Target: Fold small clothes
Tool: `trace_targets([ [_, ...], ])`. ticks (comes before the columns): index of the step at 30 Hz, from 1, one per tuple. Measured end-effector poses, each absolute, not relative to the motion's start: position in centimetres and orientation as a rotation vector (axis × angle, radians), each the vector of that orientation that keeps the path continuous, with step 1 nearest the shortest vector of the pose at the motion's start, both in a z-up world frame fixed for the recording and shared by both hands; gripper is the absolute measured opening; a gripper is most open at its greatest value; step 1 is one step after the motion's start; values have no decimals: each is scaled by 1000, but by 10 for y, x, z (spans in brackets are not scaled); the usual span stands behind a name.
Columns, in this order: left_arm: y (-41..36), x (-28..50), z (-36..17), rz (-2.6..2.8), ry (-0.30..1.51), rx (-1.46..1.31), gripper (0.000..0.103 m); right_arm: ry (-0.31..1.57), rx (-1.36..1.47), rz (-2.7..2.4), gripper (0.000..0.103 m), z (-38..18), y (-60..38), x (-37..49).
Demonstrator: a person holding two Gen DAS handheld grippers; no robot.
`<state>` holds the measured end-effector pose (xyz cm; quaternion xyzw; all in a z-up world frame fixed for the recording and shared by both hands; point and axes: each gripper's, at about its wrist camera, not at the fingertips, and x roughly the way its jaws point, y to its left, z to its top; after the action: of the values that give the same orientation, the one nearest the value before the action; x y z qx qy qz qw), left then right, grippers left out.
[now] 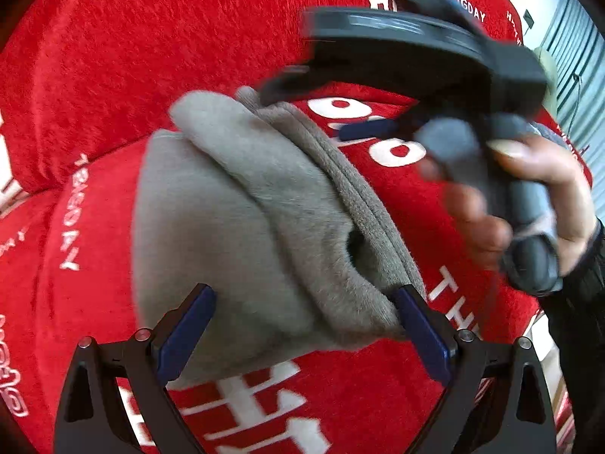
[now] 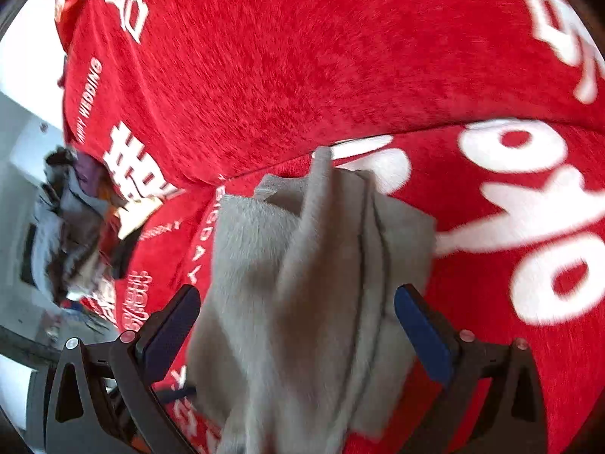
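Note:
A small grey fleece garment (image 1: pixel 242 227) lies folded in a rumpled bundle on a red blanket (image 1: pixel 151 56) with white lettering. My left gripper (image 1: pixel 304 295) hovers over its near end, open, its blue pads wide apart and clear of the cloth. In the right wrist view the same grey garment (image 2: pixel 310 283) runs under and between the fingers of my right gripper (image 2: pixel 297 295), which is open too, its pads pressing on nothing. The left wrist view shows a hand (image 1: pixel 540 196) holding that blurred right tool above the far end of the garment.
The red blanket (image 2: pixel 302 56) covers a soft, bulging surface with a fold line across it. A heap of other clothes (image 2: pixel 72 219) lies past the blanket's left edge. A pale wall and corrugated panel (image 1: pixel 578 56) show at the far right.

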<state>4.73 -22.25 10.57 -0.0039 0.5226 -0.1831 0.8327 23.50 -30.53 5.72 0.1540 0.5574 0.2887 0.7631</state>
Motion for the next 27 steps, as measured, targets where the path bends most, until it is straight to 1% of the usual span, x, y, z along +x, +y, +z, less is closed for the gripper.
trace_targets([
  [1, -226, 52, 103, -393, 1117, -26, 97, 1231, 306, 604, 92, 50, -302, 241],
  [2, -231, 55, 101, -395, 1122, -38, 97, 1259, 243, 540, 80, 42, -299, 248],
  [3, -236, 58, 100, -398, 1126, -48, 97, 1272, 213, 472, 78, 36, -304, 252],
  [7, -252, 62, 104, -484, 1120, -74, 97, 1251, 322, 291, 78, 22, -361, 251],
  [11, -249, 59, 118, -519, 1085, -133, 97, 1244, 533, 434, 80, 22, -398, 230],
  [13, -234, 52, 128, -524, 1052, -150, 97, 1223, 556, 478, 80, 30, -403, 220],
  [16, -200, 49, 136, -492, 1018, -201, 97, 1170, 548, 534, 84, 49, -397, 210],
  [20, -167, 54, 125, -417, 1048, -251, 97, 1152, 452, 577, 85, 70, -356, 216],
  [23, -161, 52, 110, -394, 1084, -247, 97, 1193, 318, 557, 86, 68, -315, 229],
  [25, -166, 53, 98, -387, 1106, -207, 97, 1230, 227, 460, 85, 55, -298, 243],
  [26, -169, 53, 93, -372, 1107, -173, 97, 1246, 233, 444, 69, 50, -295, 247],
  [27, -170, 53, 89, -356, 1104, -140, 97, 1254, 276, 481, 26, 47, -294, 249],
])
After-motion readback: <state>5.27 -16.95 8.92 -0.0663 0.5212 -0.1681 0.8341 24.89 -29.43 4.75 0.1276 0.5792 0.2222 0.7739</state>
